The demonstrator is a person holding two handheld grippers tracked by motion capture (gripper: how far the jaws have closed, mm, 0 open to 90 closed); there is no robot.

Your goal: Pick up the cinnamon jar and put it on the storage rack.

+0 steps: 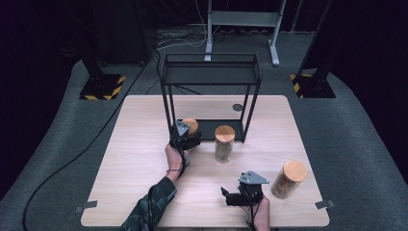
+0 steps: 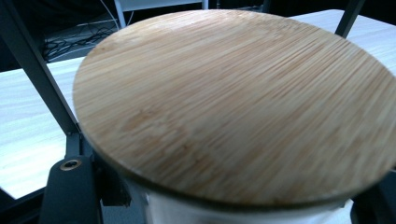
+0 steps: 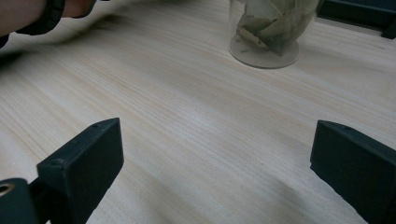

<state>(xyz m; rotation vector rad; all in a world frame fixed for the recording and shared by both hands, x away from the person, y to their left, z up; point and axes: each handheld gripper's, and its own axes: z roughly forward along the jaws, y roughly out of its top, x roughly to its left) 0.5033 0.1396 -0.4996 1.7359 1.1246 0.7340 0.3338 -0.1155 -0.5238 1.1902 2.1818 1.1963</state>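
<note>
Jar (image 1: 190, 127) with a bamboo lid sits in the left claw (image 1: 185, 138) at the lower shelf of the black rack (image 1: 210, 77), seen from the high view; two more jars (image 1: 224, 143) wait on the table (image 1: 144, 159). Left gripper view: the lid (image 2: 233, 102) looms close, the claw clenched below it. Right gripper view: the right claw (image 3: 215, 172) is released over bare wood. Judged step: shelving the jar; next, set it down and let go.

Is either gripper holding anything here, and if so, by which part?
The left gripper is shut on a jar with a wooden lid, gripping its body just under the lid at the black rack's lower shelf. The right gripper is open, holding nothing.
</note>
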